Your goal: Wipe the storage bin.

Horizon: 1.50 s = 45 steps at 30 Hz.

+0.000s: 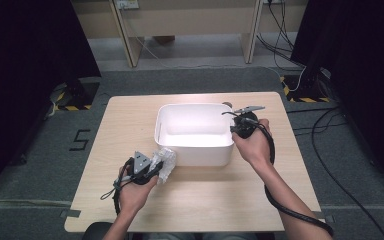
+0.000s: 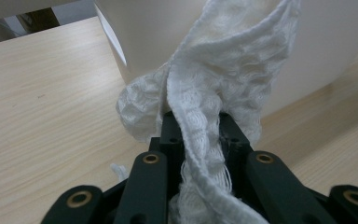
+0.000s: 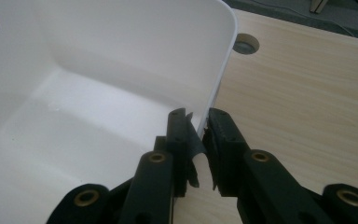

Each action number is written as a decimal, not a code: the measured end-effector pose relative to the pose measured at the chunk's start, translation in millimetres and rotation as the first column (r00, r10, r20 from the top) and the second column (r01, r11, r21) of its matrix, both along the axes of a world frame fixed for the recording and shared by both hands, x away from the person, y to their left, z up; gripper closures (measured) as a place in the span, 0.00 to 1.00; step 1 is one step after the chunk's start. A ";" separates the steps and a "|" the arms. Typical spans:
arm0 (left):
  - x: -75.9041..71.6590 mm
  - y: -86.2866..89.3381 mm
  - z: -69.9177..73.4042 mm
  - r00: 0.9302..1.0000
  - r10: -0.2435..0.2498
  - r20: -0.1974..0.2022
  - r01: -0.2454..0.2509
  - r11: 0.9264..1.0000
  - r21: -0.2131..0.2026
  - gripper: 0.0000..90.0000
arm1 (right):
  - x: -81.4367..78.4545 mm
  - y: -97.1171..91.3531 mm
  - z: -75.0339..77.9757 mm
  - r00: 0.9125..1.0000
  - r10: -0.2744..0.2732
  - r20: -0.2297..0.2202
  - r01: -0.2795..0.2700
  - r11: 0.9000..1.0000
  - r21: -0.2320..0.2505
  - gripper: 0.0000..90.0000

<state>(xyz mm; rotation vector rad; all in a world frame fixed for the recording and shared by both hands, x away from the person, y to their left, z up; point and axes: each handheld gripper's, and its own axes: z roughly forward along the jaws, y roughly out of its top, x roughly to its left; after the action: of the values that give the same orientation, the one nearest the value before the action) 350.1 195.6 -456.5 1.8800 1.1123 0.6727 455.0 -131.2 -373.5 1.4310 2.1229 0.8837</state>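
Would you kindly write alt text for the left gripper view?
The left hand-held gripper is shut on a white knitted cloth, which bunches up in front of a white tub on a wooden table.

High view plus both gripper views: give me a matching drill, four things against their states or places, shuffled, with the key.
Things:
1. left gripper
2. right gripper
3. white bin
4. white knitted cloth

States or places:
A. empty, standing in the middle of the table
B. bunched, hanging against the bin's outer wall
C. clamped on the bin's right rim
D. shut on the cloth, near the bin's front left corner

Pairs: 1-D, 2-C, 3-A, 4-B
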 end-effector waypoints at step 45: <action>11.7 -20.6 -31.2 0.991 -0.050 -0.121 0.057 0.997 0.056 0.84 | 0.4 0.3 0.3 1.000 0.002 -0.004 -0.002 1.000 0.004 0.88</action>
<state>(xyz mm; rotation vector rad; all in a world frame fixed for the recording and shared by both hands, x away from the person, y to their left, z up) 361.7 174.9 -487.7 2.0154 1.1240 0.5749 455.3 -130.9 -373.2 1.4339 2.1271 0.8869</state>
